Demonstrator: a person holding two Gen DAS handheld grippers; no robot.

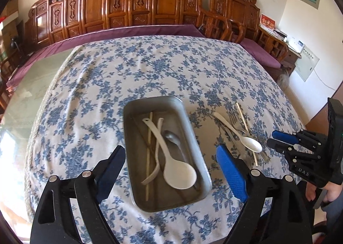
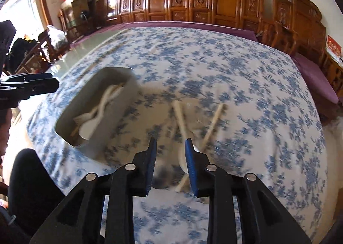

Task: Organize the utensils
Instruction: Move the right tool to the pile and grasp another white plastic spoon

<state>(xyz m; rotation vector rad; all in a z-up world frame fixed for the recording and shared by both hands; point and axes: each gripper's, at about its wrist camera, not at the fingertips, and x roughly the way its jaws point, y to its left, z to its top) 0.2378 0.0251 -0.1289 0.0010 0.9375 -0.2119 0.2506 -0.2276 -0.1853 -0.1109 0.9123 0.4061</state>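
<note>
A grey metal tray (image 1: pixel 193 119) lies on the blue floral tablecloth and holds a large white spoon (image 1: pixel 179 172), a second white spoon, a metal spoon (image 1: pixel 172 136) and a chopstick (image 1: pixel 148 154). My left gripper (image 1: pixel 171 151) hovers wide open and empty above the tray's near end. To the tray's right lie a white spoon (image 1: pixel 248 140), a fork (image 1: pixel 232 116) and a chopstick (image 1: pixel 246 130). My right gripper (image 2: pixel 170 143) is partly open and empty, just above these loose utensils; it also shows in the left wrist view (image 1: pixel 278 139). The right wrist view is blurred; the tray (image 2: pixel 120 119) sits at its left.
The floral cloth (image 1: pixel 150 68) covers a glass-topped table whose bare glass (image 1: pixel 27 94) shows at the left. Carved wooden benches (image 1: pixel 139 3) with purple cushions stand behind the table. A wooden armchair (image 1: pixel 220 25) stands at the back right.
</note>
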